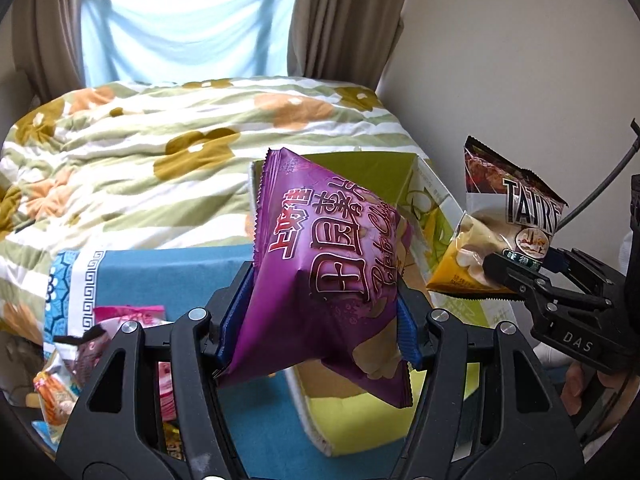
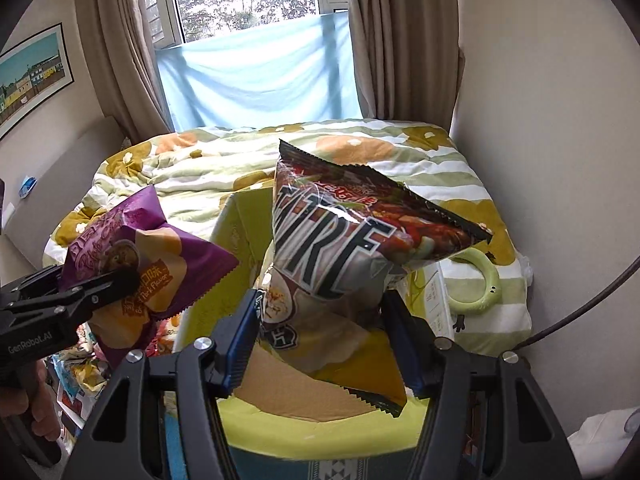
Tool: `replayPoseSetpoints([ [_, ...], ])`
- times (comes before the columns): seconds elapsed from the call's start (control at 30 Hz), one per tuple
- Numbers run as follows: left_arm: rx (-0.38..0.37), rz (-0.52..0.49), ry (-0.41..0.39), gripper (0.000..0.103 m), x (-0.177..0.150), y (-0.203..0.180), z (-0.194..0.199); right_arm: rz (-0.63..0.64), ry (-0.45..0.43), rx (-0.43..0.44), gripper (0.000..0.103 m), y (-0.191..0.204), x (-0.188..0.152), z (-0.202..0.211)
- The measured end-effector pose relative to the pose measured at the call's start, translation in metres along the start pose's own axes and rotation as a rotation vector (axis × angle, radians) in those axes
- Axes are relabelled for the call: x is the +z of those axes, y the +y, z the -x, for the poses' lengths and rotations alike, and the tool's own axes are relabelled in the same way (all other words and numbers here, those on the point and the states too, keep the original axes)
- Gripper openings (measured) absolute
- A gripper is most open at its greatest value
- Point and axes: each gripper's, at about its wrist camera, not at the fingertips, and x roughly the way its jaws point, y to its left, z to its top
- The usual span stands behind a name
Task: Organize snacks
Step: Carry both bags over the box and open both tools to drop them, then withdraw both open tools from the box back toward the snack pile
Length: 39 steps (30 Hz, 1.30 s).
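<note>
Snacks aloft: my left gripper [image 1: 320, 320] pinches the purple chip bag [image 1: 332, 264]; my right gripper [image 2: 320, 344] pinches the dark chip bag [image 2: 340, 248]; both hang above the open green box [image 2: 320, 432].

"Pork Flavor" on purple bag [image 2: 140, 256]; "GenRobot.AI" on left tongs [image 2: 100, 286].
</note>
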Motion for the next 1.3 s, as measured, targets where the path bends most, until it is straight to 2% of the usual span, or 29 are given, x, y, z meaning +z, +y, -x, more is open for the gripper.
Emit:
replayPoseSetpoints([
  [0.27, 0.046, -0.027, 0.070, 0.059, 0.039, -0.033, -0.075, 0.017, 0.078, 0.007, 0.057, -0.032, 0.019, -0.036],
  [0.33, 0.063, -0.040, 0.077, 0.073, 0.042, -0.035, -0.086, 0.017, 0.101, 0.013, 0.057, -0.037, 0.023, -0.047],
  [0.37, 0.079, -0.045, 0.078, 0.090, 0.043, -0.036, -0.090, 0.015, 0.108, 0.019, 0.057, -0.038, 0.024, -0.050],
  [0.4, 0.088, -0.046, 0.070, 0.100, 0.043, -0.034, -0.091, 0.015, 0.116, 0.026, 0.057, -0.039, 0.024, -0.054],
  [0.43, 0.086, -0.046, 0.060, 0.101, 0.043, -0.035, -0.091, 0.016, 0.123, 0.029, 0.057, -0.040, 0.025, -0.057],
  [0.63, 0.123, -0.058, 0.077, 0.102, 0.030, -0.023, -0.083, 0.021, 0.152, 0.027, 0.057, -0.040, 0.026, -0.071],
  [0.9, 0.135, 0.011, 0.071, 0.102, 0.013, -0.003, -0.048, 0.056, 0.135, 0.089, 0.059, -0.028, 0.051, -0.074],
  [1.23, 0.147, 0.050, 0.085, 0.102, 0.000, 0.027, -0.036, 0.037, 0.184, 0.138, 0.061, -0.017, 0.073, -0.128],
  [1.27, 0.154, 0.049, 0.085, 0.102, -0.001, 0.027, -0.036, 0.038, 0.178, 0.134, 0.070, -0.016, 0.073, -0.131],
  [1.3, 0.158, 0.049, 0.085, 0.102, -0.001, 0.028, -0.036, 0.036, 0.176, 0.129, 0.090, -0.016, 0.072, -0.134],
])
